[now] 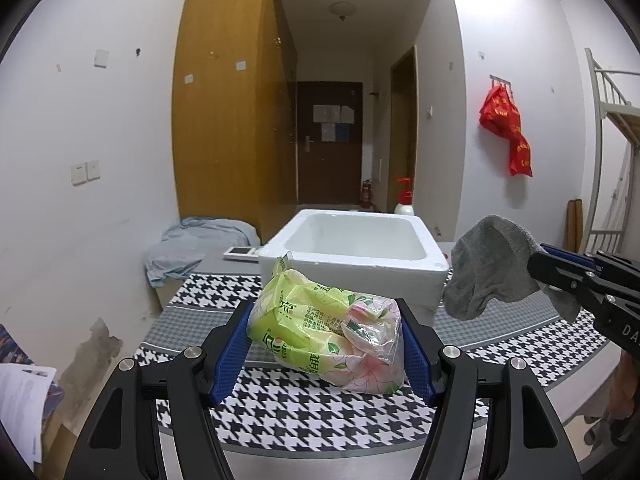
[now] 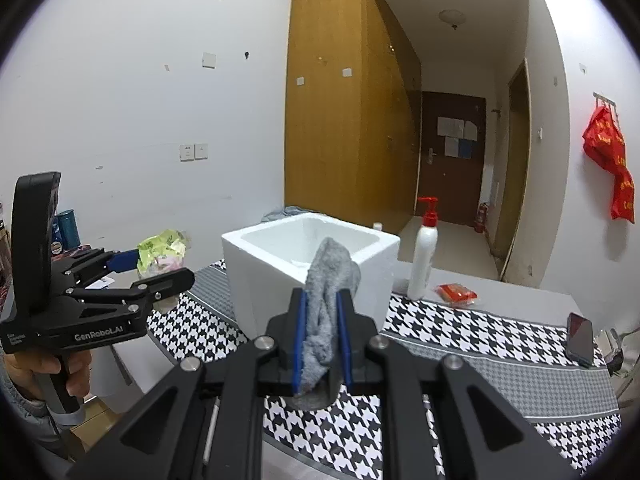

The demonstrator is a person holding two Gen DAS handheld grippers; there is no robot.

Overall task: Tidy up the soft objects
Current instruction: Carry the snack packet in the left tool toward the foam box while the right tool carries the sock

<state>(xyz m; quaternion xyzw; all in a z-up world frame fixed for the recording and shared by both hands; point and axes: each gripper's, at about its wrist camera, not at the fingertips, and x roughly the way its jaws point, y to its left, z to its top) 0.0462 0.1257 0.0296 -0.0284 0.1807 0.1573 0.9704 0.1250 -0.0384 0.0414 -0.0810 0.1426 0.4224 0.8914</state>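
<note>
My left gripper (image 1: 326, 332) is shut on a green and pink tissue pack (image 1: 324, 338) and holds it above the houndstooth table cloth (image 1: 304, 412), in front of a white foam box (image 1: 352, 256). The pack also shows in the right wrist view (image 2: 160, 254), in the left gripper (image 2: 148, 268). My right gripper (image 2: 322, 332) is shut on a grey sock (image 2: 326, 300) and holds it up in front of the foam box (image 2: 280, 276). The sock also shows in the left wrist view (image 1: 492, 264), right of the box.
A white pump bottle with a red top (image 2: 423, 256), a red packet (image 2: 456, 293) and a dark phone (image 2: 580, 338) lie on the table to the right. A blue cloth (image 1: 192, 248) and a small white device (image 1: 240, 253) sit left of the box.
</note>
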